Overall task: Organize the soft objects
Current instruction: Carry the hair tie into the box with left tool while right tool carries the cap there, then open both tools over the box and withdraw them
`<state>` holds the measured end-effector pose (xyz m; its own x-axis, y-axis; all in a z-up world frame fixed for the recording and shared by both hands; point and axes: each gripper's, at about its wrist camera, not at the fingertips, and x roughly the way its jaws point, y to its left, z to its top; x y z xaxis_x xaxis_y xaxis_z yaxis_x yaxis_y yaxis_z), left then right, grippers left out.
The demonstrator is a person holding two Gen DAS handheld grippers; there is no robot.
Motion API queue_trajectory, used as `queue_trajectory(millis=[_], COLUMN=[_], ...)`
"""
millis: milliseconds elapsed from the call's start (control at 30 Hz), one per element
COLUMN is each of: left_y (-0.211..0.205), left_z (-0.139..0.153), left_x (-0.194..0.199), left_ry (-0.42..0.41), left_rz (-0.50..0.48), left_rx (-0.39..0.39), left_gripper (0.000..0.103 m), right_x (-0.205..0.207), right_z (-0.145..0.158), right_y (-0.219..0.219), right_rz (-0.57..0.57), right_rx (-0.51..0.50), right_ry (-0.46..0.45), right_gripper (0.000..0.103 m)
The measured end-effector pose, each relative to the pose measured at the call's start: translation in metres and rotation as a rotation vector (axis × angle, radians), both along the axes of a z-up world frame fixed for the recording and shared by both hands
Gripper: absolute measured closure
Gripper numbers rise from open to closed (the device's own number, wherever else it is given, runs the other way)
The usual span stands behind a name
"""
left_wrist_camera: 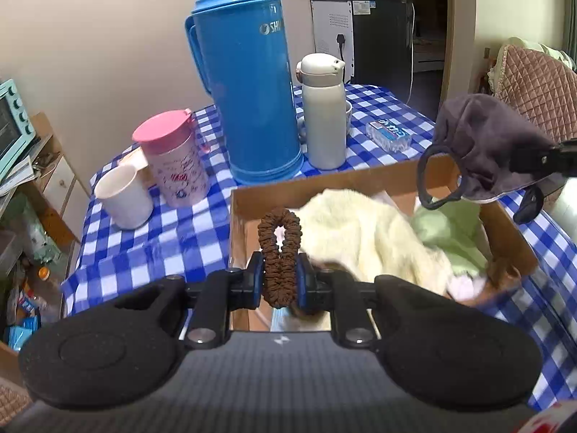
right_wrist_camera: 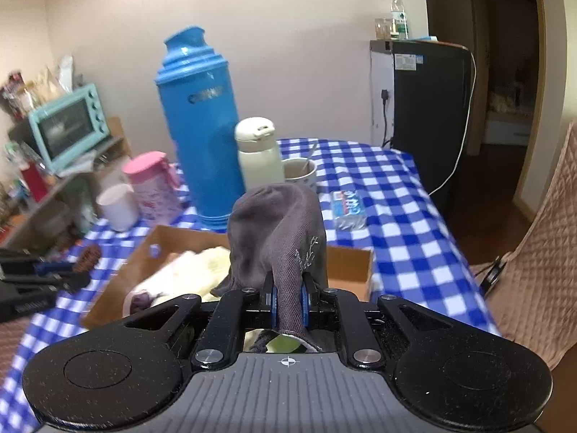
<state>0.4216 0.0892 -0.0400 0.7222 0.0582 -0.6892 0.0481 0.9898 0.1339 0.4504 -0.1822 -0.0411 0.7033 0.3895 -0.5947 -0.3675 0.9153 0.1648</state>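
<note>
Now the left gripper point(left_wrist_camera: 280, 281) is clamped on a brown scrunchie point(left_wrist_camera: 279, 252) above the near-left corner of the cardboard box point(left_wrist_camera: 512, 238), while the right gripper point(right_wrist_camera: 287, 301) pinches a grey cloth point(right_wrist_camera: 277, 234) over its far side. Both look lifted out mid-sort; next, each needs a clear spot on the checked tablecloth point(left_wrist_camera: 144, 252).

Brown scrunchie point(left_wrist_camera: 279, 258), grey cloth point(right_wrist_camera: 277, 238), blue-white checked tablecloth point(left_wrist_camera: 151, 249).
</note>
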Motion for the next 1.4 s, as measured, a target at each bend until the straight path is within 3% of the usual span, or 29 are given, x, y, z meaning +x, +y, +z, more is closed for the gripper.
queue_trajectory(millis=[200, 300, 500, 700, 833, 967, 1100, 1267, 1400], left_y=[-0.004, -0.007, -0.005, -0.003, -0.005, -0.011, -0.010, -0.002, 0.003], left_z=[-0.013, -0.025, -0.048, -0.062, -0.071, -0.082, -0.084, -0.076, -0.070], left_x=[0.035, 0.047, 0.065, 0.079, 0.091, 0.101, 0.099, 0.094, 0.092], left_ry=[0.028, 0.056, 0.102, 0.113, 0.124, 0.147, 0.150, 0.126, 0.104], left_rz=[-0.014, -0.023, -0.017, -0.010, -0.006, -0.005, -0.014, -0.008, -0.003], left_rx=[0.003, 0.010, -0.003, -0.018, -0.029, -0.035, -0.053, -0.065, -0.062], left_gripper=[0.086, 0.086, 0.086, 0.086, 0.086, 0.077, 0.064, 0.063, 0.064], right_x=[0.029, 0.036, 0.045, 0.070, 0.076, 0.073, 0.066, 0.059, 0.057], right_z=[-0.031, -0.051, -0.079, -0.092, -0.089, -0.085, -0.076, -0.056, -0.054], right_y=[0.032, 0.045, 0.059, 0.042, 0.033, 0.033, 0.030, 0.028, 0.035], right_rz=[0.015, 0.066, 0.142, 0.032, 0.017, 0.018, 0.026, 0.001, 0.064], right_rx=[-0.197, -0.233, -0.111, 0.006, 0.026, -0.003, -0.013, 0.000, 0.052], right_ry=[-0.005, 0.030, 0.159, 0.282, 0.295, 0.265, 0.214, 0.078, 0.013], right_gripper=[0.091, 0.091, 0.091, 0.091, 0.087, 0.052, 0.049, 0.049, 0.052])
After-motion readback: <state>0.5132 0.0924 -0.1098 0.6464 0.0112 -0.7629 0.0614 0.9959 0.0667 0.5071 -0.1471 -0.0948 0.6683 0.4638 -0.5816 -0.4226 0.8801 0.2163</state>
